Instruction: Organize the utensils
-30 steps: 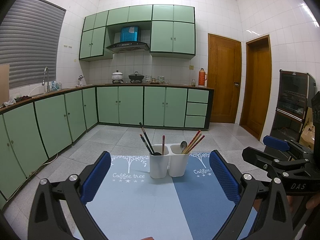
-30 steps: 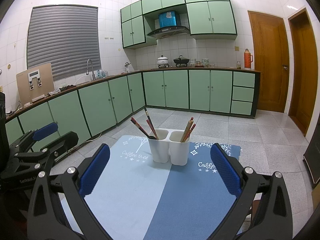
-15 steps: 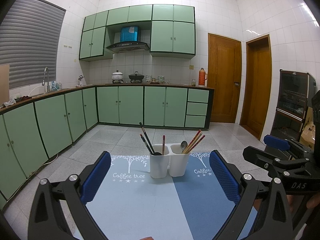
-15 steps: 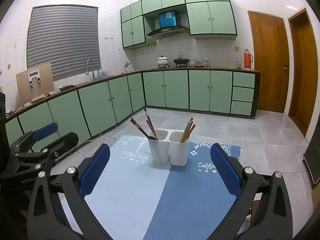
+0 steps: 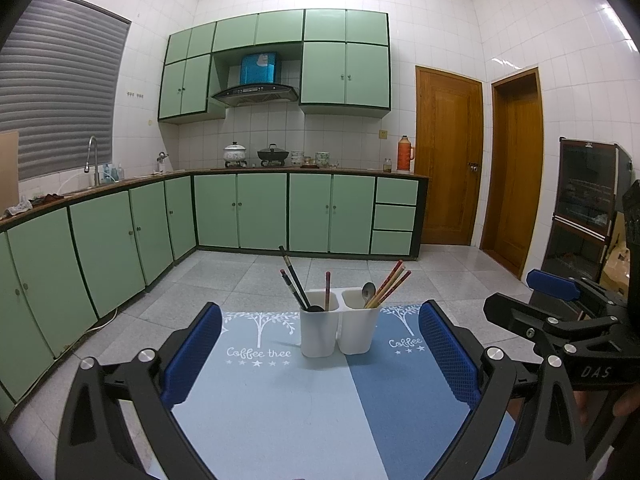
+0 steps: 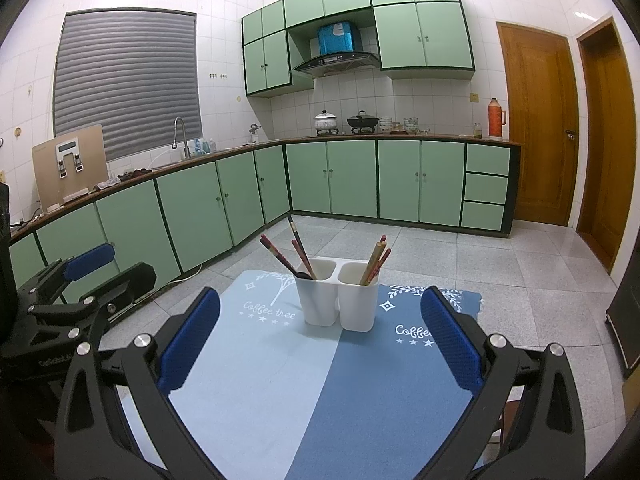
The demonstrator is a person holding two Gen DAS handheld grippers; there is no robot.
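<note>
Mat: a two-tone blue mat (image 5: 280,408) printed "Coffee tree" is spread across the lower centre of both views, pale blue on the left half, darker blue on the right.
Left gripper: the left gripper (image 5: 319,354) is seen at the bottom of the left wrist view, its blue-padded fingers (image 5: 192,354) spread wide with nothing between them; it is held above the near part of the mat, well short of the holder. It also appears at the left edge of the right wrist view.
Right gripper: the right gripper (image 6: 319,338) is likewise released, pads wide apart and nothing grasped, at the bottom of the right wrist view.
Holder: a white two-compartment utensil holder (image 5: 339,330) is stood upright on the mat, at frame centre, between the finger pads in both views.
Left compartment: dark chopsticks (image 5: 294,282), one red chopstick (image 5: 327,290) and a black utensil are held here.
Right compartment: reddish-tan chopsticks (image 5: 390,286) and a metal spoon (image 5: 368,291) are leaned here.
</note>
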